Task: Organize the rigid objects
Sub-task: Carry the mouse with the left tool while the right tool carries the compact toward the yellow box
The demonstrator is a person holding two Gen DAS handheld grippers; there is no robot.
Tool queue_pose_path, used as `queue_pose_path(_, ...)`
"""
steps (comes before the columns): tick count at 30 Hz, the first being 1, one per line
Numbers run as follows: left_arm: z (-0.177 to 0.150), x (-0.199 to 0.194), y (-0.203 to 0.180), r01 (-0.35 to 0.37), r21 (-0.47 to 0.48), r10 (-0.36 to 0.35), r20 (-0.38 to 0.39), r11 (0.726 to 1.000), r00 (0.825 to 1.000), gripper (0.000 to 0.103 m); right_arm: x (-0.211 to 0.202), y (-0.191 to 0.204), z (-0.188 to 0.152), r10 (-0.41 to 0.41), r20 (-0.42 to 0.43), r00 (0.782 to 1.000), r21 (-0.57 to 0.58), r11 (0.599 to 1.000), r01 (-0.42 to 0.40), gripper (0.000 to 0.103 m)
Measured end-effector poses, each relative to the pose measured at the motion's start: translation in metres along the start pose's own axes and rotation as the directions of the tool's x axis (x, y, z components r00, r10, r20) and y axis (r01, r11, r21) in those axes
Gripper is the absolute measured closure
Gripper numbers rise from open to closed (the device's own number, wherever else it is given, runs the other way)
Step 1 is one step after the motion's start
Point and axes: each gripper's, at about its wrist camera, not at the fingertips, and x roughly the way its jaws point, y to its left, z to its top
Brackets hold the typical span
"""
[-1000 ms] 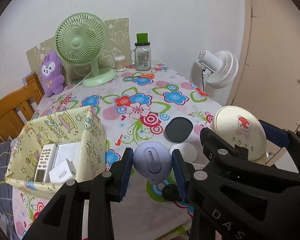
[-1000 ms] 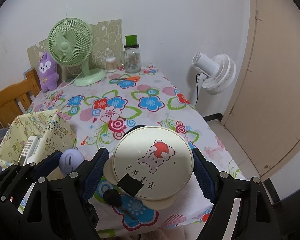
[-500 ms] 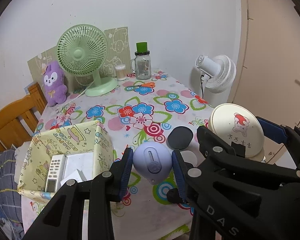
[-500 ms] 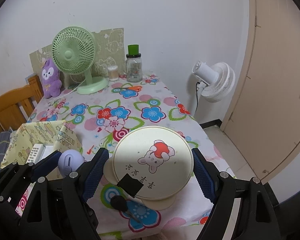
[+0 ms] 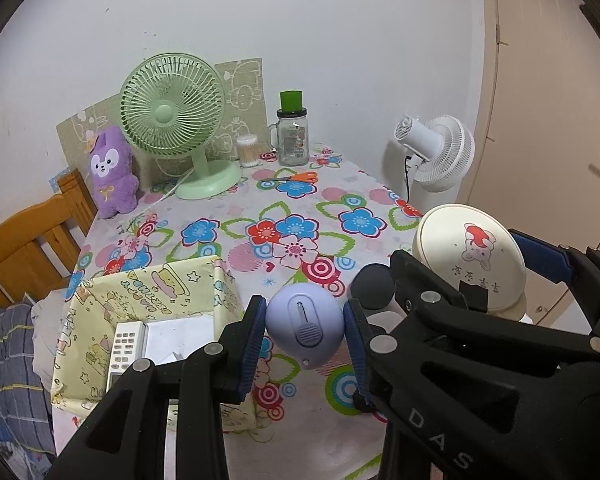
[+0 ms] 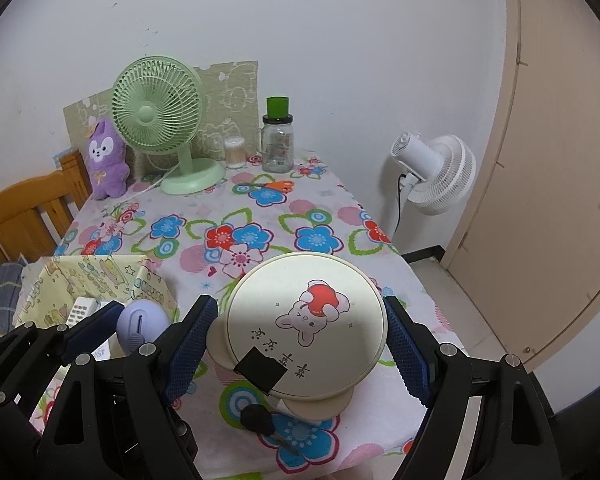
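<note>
Floral tablecloth [image 5: 300, 208], white wall behind. Patterned box [image 5: 148, 300] at left holds a remote [image 5: 126, 346]. Left gripper [image 5: 305, 334] clamps a lilac egg-shaped device [image 5: 304, 326] above the cloth, beside the box. Right gripper [image 6: 302, 340] grips a cream round mirror [image 6: 304, 324], raised.

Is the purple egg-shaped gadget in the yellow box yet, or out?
Out. The purple egg-shaped gadget is clamped in the left gripper, held beside the yellow box, which holds a white remote.

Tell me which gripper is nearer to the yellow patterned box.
Left. The left gripper, shut on the lilac device, is just beside the yellow patterned box; the right gripper, shut on the round cream mirror, is farther to the right.
</note>
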Motion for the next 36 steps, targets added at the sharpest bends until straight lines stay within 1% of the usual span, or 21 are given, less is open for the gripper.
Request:
queue_pose_path(17,0.008,0.003,0.037,-0.01,-0.015,0.01,-0.007,1.0,1.0,0.063,0.007,0.037,0.016,0.02,-0.015,1.0,-0.02,1.0,-0.02,0.019)
queue_pose_path(28,0.007,0.008,0.07,-0.022,-0.037,0.021,-0.019,0.999,1.0,0.063,0.017,0.07,0.022,0.033,-0.027,0.999,-0.044,0.998,-0.035,0.019)
queue_pose_path(36,0.002,0.015,0.095,-0.044,-0.057,0.042,-0.038,0.997,0.998,0.062,0.029,0.097,0.023,0.059,-0.049,0.997,-0.064,0.996,-0.062,0.019)
